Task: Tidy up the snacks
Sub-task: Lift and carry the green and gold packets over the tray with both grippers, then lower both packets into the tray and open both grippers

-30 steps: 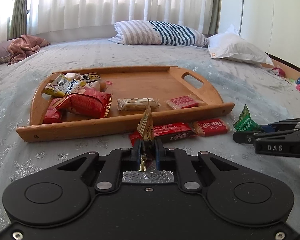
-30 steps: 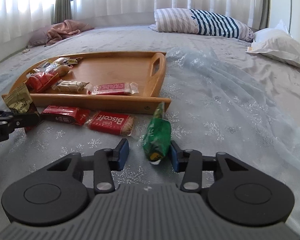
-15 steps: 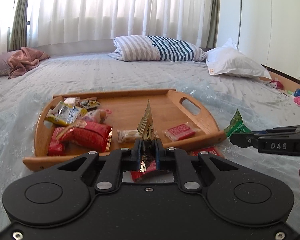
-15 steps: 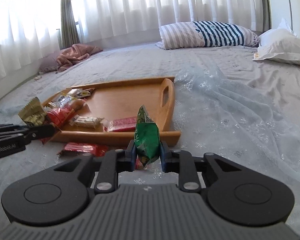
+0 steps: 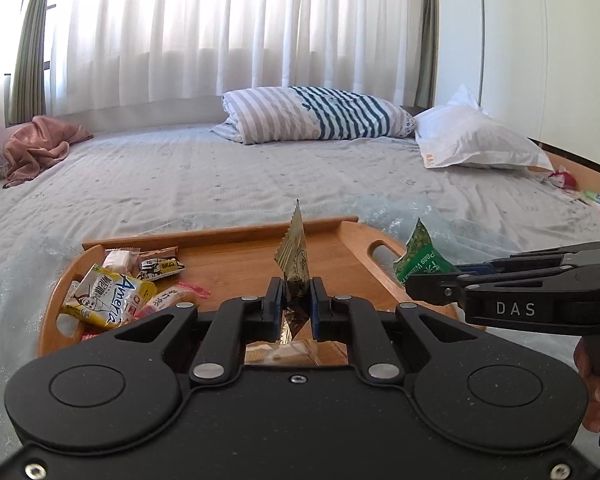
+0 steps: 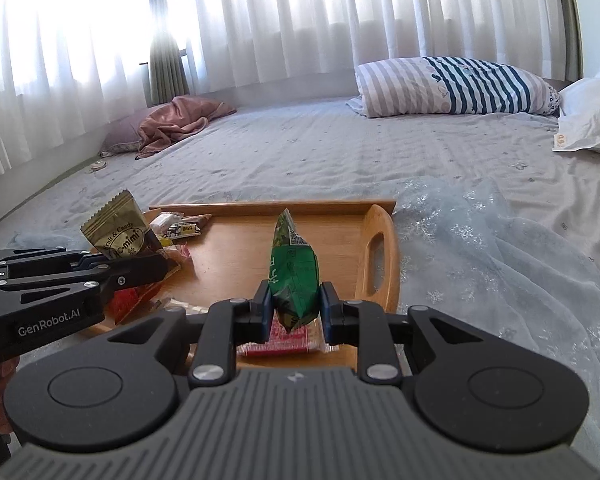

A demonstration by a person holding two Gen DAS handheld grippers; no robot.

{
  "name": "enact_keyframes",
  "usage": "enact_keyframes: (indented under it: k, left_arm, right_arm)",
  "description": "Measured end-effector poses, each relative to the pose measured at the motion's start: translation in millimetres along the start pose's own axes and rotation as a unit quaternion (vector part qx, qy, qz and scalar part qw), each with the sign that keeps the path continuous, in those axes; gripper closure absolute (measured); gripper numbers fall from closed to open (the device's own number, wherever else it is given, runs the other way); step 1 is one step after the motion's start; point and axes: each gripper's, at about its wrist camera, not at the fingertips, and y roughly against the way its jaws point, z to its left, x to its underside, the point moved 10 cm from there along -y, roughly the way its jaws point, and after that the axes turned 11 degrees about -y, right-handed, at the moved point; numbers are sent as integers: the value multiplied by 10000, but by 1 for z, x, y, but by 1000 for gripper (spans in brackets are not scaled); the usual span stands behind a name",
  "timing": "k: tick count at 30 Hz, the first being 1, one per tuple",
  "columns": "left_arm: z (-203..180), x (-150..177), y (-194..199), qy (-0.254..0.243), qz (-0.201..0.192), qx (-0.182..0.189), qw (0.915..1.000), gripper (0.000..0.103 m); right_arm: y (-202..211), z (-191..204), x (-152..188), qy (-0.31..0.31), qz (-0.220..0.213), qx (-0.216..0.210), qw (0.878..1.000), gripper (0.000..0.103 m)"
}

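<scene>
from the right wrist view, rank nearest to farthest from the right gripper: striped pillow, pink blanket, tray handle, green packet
1. green packet: held between the fingers of the right gripper.
2. tray handle: just ahead, slightly right, on the wooden tray.
3. pink blanket: far left, by the curtains.
4. striped pillow: far right. These last two are too close to call.
</scene>
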Motion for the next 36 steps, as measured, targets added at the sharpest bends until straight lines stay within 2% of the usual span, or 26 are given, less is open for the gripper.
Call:
enact_keyframes:
  k: [4,11,16,19,23,36]
  left_arm:
    - [10,-1,-22,-2,134,-50,9999,91]
    - [29,19,-63,140,499,-25,9987,91]
    - [34,29,-82,411,680,246,9965,91]
    - [34,33,-92,306,782,170,9963,91]
    - [31,32,-97,323,779,241,9961,90]
    - [33,39,-104,285,897,210,9953,89]
  right_arm:
    - [-27,1,-7,66,123,-90,9999,75]
    - [-65,2,-8,102,406,-141,9990,74]
    - [-82,2,-2,63,535,-194,9984,74]
    - [-88,0,1,-40,591,-205,9980,73]
    - [-89,-1,2,2,612,-181,9980,72]
    - [-85,4,-11,210,379,-71,9990,71]
